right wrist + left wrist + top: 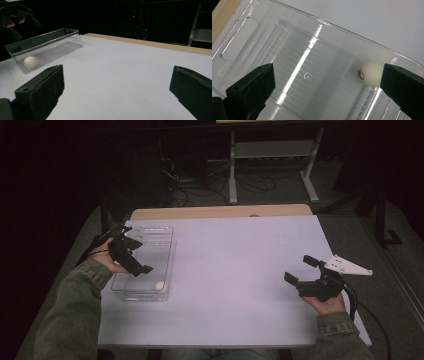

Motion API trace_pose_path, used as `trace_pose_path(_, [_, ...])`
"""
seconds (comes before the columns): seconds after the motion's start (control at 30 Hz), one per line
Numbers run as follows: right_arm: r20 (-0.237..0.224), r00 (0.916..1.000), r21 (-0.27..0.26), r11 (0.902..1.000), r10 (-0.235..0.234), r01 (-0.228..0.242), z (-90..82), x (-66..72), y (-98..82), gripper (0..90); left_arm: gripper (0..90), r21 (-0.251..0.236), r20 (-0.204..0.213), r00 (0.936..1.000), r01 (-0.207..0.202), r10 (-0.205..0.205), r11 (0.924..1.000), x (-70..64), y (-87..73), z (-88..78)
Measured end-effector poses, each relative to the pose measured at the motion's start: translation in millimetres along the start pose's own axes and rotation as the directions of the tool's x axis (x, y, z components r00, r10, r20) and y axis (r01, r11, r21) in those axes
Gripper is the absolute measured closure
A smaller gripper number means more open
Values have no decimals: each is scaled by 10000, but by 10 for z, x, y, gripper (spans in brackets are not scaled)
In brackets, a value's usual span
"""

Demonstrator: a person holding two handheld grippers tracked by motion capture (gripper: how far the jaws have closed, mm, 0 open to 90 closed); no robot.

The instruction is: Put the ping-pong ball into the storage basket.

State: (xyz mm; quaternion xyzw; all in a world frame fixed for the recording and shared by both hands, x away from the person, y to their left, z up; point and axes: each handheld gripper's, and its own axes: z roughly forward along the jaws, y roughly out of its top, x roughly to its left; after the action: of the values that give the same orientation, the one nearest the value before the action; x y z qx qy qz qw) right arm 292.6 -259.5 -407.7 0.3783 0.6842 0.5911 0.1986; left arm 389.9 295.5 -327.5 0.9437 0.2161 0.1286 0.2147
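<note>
A clear plastic bin [150,245] lies on the left of the white table [235,270]. A white ball [159,285] with printed lettering rests inside it, at the bin's near end. My left gripper [139,262] hovers over the bin, open; in the left gripper view the ball [370,73] sits on the bin floor [312,50] just inside the right jaw, and nothing is held between the jaws of the gripper [327,75]. My right gripper [301,270] is open above the table's right side, far from the bin [50,37] and the ball [30,61].
A bare wooden strip [220,212] runs along the table's far edge. Beyond it stand a white desk frame [272,165] and cables on the dark floor. The left gripper [15,15] shows above the bin in the right gripper view.
</note>
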Motion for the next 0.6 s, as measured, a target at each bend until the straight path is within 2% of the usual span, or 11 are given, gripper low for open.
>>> trace_pose_path(0.37, [4, 10000, -13, 10000, -3, 3, 0, 2, 1, 0, 0, -988, -16, 9998, 211, -214, 9949, -37, -30, -109])
trace_pose_path(0.53, [8, 10000, -3, 10000, 3, -3, 0, 1, 1, 0, 0, -1253, -77, 9986, 501, -515, 9909, -19, -100, -139])
trace_pose_path(0.6, [11, 10000, 4, 10000, 7, -7, 2, 2, 0, 0, 0, -1498, -61, 9979, 633, -649, 9867, -14, -133, -156])
